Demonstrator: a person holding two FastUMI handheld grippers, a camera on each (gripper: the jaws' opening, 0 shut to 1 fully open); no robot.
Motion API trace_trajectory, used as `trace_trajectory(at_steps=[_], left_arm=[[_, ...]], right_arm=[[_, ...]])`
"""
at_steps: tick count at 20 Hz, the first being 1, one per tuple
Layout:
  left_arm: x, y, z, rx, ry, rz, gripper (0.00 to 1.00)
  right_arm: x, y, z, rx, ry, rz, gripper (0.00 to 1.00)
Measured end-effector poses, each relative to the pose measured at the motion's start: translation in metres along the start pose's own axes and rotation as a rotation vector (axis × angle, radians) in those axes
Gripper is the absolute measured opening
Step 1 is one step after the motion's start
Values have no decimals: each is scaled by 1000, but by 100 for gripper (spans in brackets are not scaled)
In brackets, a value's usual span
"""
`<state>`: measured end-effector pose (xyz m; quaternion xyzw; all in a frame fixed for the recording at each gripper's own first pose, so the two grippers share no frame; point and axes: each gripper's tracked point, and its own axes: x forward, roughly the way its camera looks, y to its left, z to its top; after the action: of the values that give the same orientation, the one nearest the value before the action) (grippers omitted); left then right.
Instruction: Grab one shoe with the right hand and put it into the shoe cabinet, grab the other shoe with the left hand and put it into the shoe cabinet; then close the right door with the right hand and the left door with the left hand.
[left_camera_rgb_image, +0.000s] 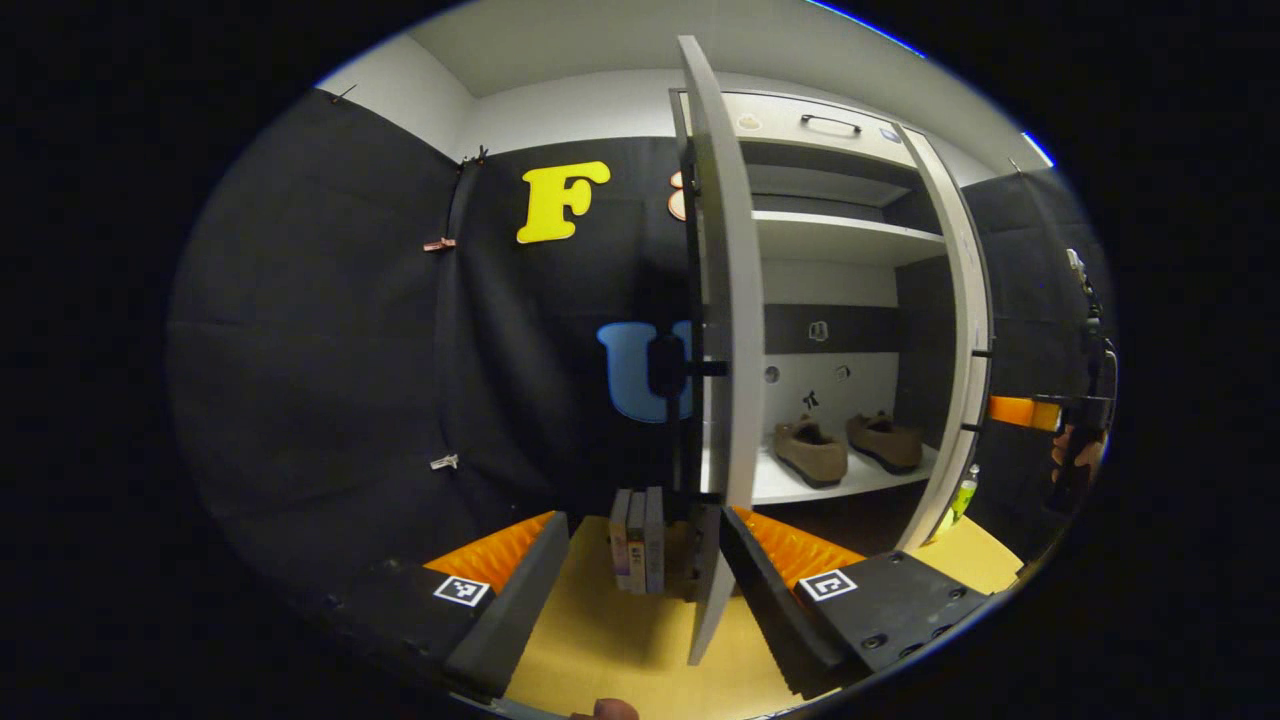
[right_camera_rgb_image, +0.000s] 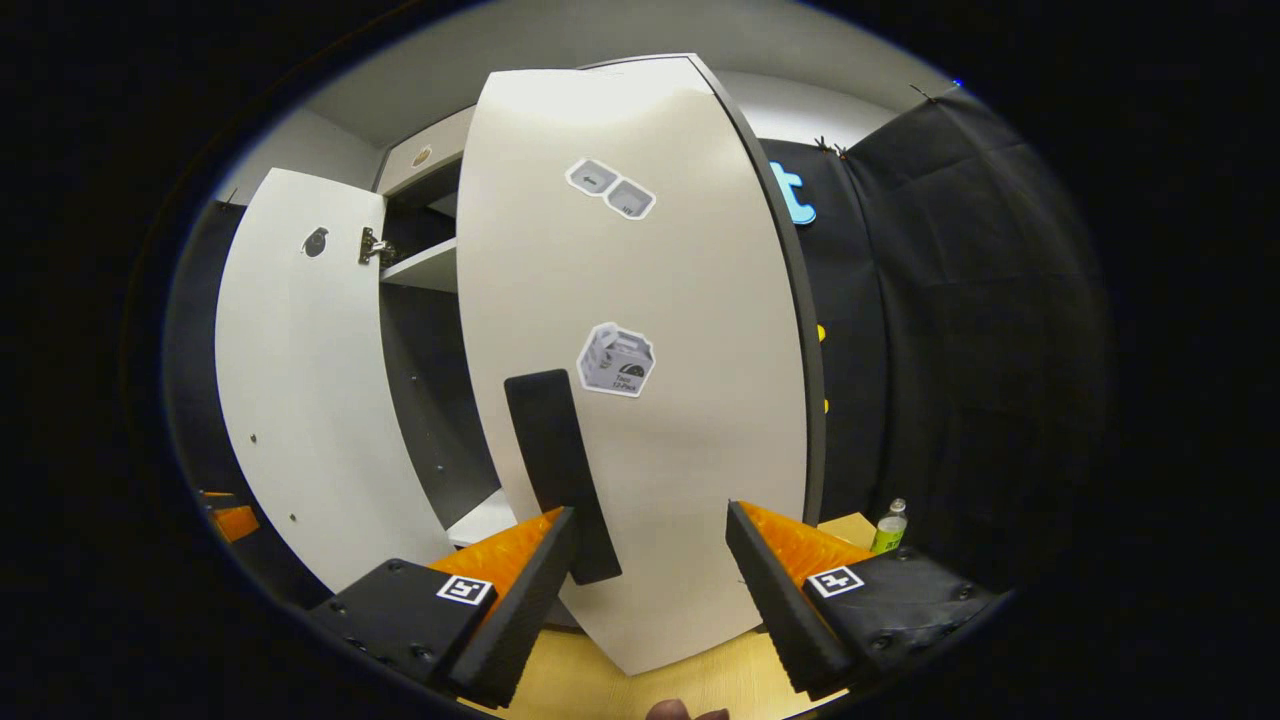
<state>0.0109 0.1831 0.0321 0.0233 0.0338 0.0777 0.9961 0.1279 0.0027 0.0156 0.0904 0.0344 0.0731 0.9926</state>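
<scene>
Two brown shoes (left_camera_rgb_image: 810, 452) (left_camera_rgb_image: 885, 442) stand side by side on the lower shelf (left_camera_rgb_image: 790, 487) of the white shoe cabinet. The left door (left_camera_rgb_image: 722, 330) faces me edge-on in the left gripper view, and its lower corner hangs between the spread fingers of my open left gripper (left_camera_rgb_image: 645, 560), close to the right finger. In the right gripper view the right door (right_camera_rgb_image: 660, 450) stands half open straight ahead, with a black handle (right_camera_rgb_image: 560, 470). My right gripper (right_camera_rgb_image: 650, 560) is open in front of that door, its left fingertip beside the handle.
Three thin books (left_camera_rgb_image: 638, 540) stand on the yellow surface (left_camera_rgb_image: 610, 640) beside the left door. A green bottle (right_camera_rgb_image: 888, 528) stands at the cabinet's right side by the black cloth wall. The left door (right_camera_rgb_image: 300, 400) swings wide open. The right gripper (left_camera_rgb_image: 1070, 420) and a hand show at the far right.
</scene>
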Motion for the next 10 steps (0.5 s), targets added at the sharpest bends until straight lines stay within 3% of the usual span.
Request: trace_trajectory(at_steps=[5, 10], left_arm=[[25, 30, 17, 36, -56, 75, 96], [53, 32, 9, 22, -32, 71, 96]], right_arm=[[-15, 9, -5, -32, 4, 17, 98], [-25, -1, -3, -44, 4, 2, 98]])
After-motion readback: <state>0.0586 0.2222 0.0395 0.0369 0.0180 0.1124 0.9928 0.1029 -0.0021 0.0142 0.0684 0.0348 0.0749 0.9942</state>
